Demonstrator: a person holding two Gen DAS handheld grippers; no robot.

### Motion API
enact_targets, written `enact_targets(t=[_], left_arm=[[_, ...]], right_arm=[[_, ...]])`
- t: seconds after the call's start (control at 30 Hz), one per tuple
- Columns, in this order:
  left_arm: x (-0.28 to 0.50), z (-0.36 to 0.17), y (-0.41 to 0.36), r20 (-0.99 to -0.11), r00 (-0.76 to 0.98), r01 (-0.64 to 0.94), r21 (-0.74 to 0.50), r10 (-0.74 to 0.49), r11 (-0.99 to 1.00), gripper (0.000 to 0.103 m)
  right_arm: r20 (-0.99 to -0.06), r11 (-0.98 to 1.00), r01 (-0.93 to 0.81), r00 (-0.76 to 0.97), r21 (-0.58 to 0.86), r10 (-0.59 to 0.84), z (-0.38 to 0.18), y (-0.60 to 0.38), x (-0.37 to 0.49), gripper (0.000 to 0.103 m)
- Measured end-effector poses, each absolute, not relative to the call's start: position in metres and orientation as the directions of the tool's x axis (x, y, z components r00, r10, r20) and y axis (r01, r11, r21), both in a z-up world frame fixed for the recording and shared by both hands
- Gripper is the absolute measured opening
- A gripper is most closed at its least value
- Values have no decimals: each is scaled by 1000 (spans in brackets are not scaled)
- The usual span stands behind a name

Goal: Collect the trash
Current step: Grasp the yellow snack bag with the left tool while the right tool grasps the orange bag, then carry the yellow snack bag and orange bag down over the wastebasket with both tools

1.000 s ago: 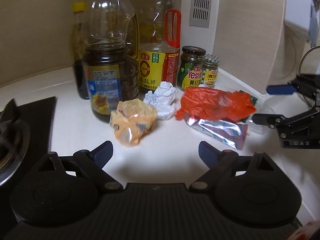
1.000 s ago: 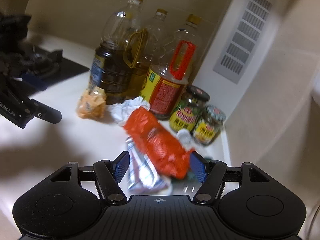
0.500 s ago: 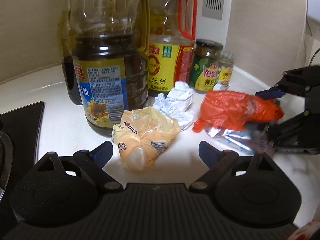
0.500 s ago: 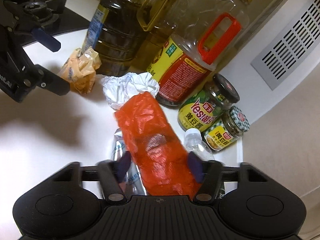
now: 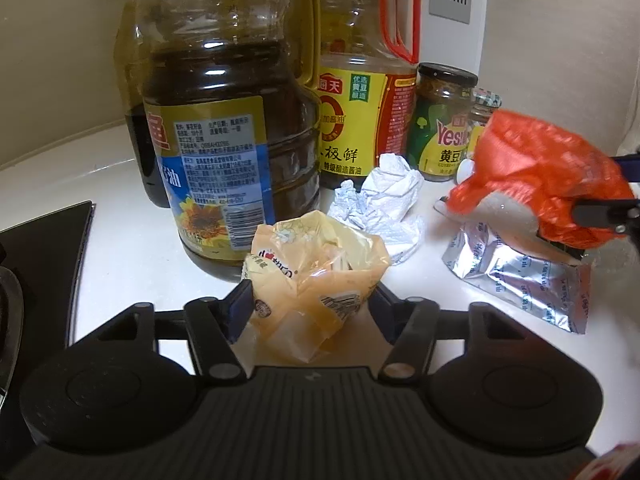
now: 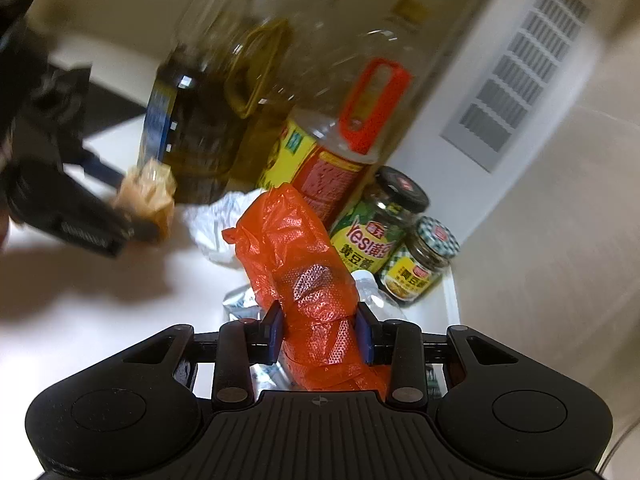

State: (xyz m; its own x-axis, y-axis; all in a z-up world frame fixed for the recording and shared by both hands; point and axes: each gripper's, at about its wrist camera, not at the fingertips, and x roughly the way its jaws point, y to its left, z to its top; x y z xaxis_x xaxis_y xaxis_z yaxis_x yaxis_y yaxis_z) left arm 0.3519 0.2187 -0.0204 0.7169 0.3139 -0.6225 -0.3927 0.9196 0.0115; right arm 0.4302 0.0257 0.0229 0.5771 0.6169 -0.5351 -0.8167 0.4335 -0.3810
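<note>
Left gripper (image 5: 310, 304) closing on crumpled yellow wrapper (image 5: 316, 276), blue pads pressing its sides, on white counter (image 5: 120, 184) before big oil bottle (image 5: 224, 148). Right gripper (image 6: 320, 334) closing around wrinkled orange plastic bag (image 6: 304, 264), raised above one silver foil packet (image 5: 520, 276). Lying between them, one crumpled white tissue (image 5: 384, 200). Standing behind: three bottles, two jars

A second ago the left gripper (image 5: 310, 310) stands wide and apart from the yellow wrapper (image 5: 316, 280); now the wrapper sits between its closing jaws at the lower centre of the left wrist frame. The right gripper (image 6: 320, 334) is also closing, and its pads now press the orange bag (image 6: 304, 276), which is lifted off the silver pouch (image 5: 520, 280) at the right.
</note>
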Motion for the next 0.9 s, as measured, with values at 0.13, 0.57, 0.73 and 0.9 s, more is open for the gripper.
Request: enact_targets(t=[0.13, 0.57, 0.73, 0.9], left_arm=[[340, -14, 210, -618, 726, -380, 6, 302, 925, 48], [268, 21, 119, -595, 765, -355, -74, 244, 932, 47], [241, 30, 67, -598, 762, -366, -82, 248, 927, 47], [218, 32, 22, -614, 750, -383, -97, 247, 919, 47]], right_arm=[[-523, 535, -815, 564, -225, 639, 35, 3, 422, 37], [-565, 601, -798, 473, 50, 676, 23, -82, 372, 37], [-577, 576, -806, 407, 139, 709, 16, -127, 355, 37], [-584, 549, -810, 349, 206, 733, 13, -168, 341, 37]])
